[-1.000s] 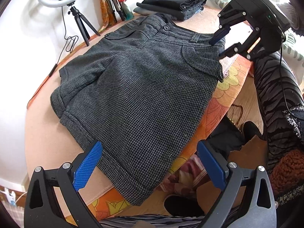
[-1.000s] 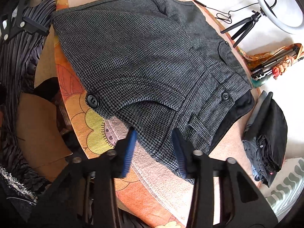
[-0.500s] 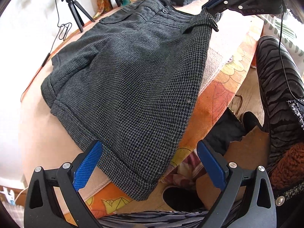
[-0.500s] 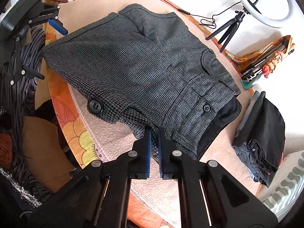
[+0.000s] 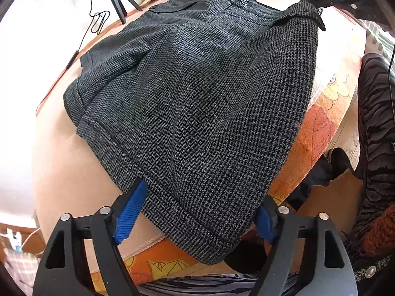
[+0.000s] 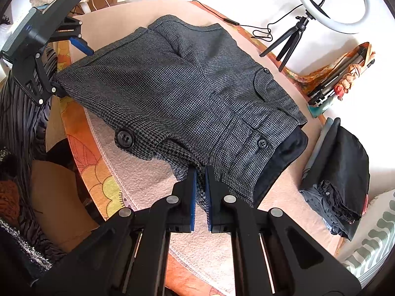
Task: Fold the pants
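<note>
Both hand-held grippers meet pants (image 5: 197, 103) edges: right (image 6: 200, 192) clamped, left (image 5: 197, 212) closing.

One pair of shorts (image 6: 187, 93) — two tripods (image 6: 286, 42) — one ring light (image 6: 330, 2)

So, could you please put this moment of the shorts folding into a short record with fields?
garment: grey checked shorts, spread on a round table
right gripper: shut on the waistband corner nearest it, that corner lifted
left gripper: jaws have just been closing around the near leg hem, pads not yet pressing the cloth
fold: not yet made
nearby: folded dark clothes, ring light on a tripod
</note>
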The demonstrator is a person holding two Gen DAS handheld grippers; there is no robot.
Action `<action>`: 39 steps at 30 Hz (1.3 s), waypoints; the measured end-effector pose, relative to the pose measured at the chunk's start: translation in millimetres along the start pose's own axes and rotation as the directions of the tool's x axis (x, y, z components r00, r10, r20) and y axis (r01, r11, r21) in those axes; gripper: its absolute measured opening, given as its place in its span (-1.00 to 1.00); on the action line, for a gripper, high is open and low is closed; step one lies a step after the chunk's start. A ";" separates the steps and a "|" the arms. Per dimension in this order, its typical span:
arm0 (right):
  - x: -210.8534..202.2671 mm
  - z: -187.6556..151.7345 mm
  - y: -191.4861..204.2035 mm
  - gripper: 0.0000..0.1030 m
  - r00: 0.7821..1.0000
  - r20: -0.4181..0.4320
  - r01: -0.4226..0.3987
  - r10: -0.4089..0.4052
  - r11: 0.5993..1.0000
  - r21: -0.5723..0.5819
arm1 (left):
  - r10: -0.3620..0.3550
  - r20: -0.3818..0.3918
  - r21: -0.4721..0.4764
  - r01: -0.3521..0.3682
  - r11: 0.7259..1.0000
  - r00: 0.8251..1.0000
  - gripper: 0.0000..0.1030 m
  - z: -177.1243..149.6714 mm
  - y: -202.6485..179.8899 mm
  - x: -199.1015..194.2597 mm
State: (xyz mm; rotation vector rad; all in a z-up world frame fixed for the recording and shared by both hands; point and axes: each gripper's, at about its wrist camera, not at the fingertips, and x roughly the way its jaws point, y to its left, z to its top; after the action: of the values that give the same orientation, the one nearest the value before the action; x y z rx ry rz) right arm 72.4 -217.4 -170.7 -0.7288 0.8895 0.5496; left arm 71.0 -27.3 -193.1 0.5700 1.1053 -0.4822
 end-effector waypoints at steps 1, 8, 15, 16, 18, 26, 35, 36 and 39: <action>-0.8 0.0 -0.1 -0.88 1.000 0.005 -0.001 0.001 1.000 0.003 | -0.038 0.010 -0.014 0.038 0.999 0.999 0.06 0.4 3.0 -0.8; 0.7 -4.8 -1.9 -0.88 1.000 0.015 -0.018 0.017 1.000 0.026 | -0.134 0.099 -0.060 0.140 0.988 0.986 -0.55 0.6 17.2 -13.3; 7.8 -20.4 2.7 -0.56 1.000 -0.007 -0.019 0.019 0.999 0.027 | -0.131 0.213 -0.068 0.148 0.987 0.968 -0.69 5.7 31.7 -38.4; 9.6 -23.8 4.4 -0.38 1.000 -0.015 0.003 -0.003 1.000 0.014 | -0.129 0.219 -0.065 0.146 0.987 0.967 -0.70 8.5 31.8 -40.2; 11.0 -30.0 8.7 -0.34 0.999 -0.025 0.033 -0.033 0.999 -0.009 | -0.127 0.230 -0.060 0.145 0.988 0.965 -0.73 12.7 32.6 -42.5; -7.5 -26.7 -4.3 -0.80 0.996 0.014 0.084 -0.085 0.996 0.028 | -0.118 0.286 -0.049 0.138 0.989 0.951 -0.81 23.6 42.5 -60.7; -64.9 31.8 -49.0 -0.81 0.967 0.165 0.186 -0.193 0.981 0.055 | -0.071 0.380 -0.063 0.103 0.993 0.922 -0.89 58.6 94.0 -96.9; -66.9 39.6 -54.3 -0.82 0.964 0.172 0.199 -0.204 0.979 0.048 | -0.063 0.386 -0.062 0.095 0.994 0.920 -0.89 65.6 101.2 -99.6; -66.6 63.1 -73.4 -0.83 0.956 0.182 0.230 -0.232 0.973 0.032 | -0.041 0.397 -0.056 0.068 0.996 0.917 -0.89 87.6 120.4 -103.8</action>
State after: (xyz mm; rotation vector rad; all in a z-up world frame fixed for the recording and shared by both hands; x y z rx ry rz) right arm 119.6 -224.8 -63.4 -0.7480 0.6242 0.3959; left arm 167.2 16.2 -45.5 0.3594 0.7472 -0.5770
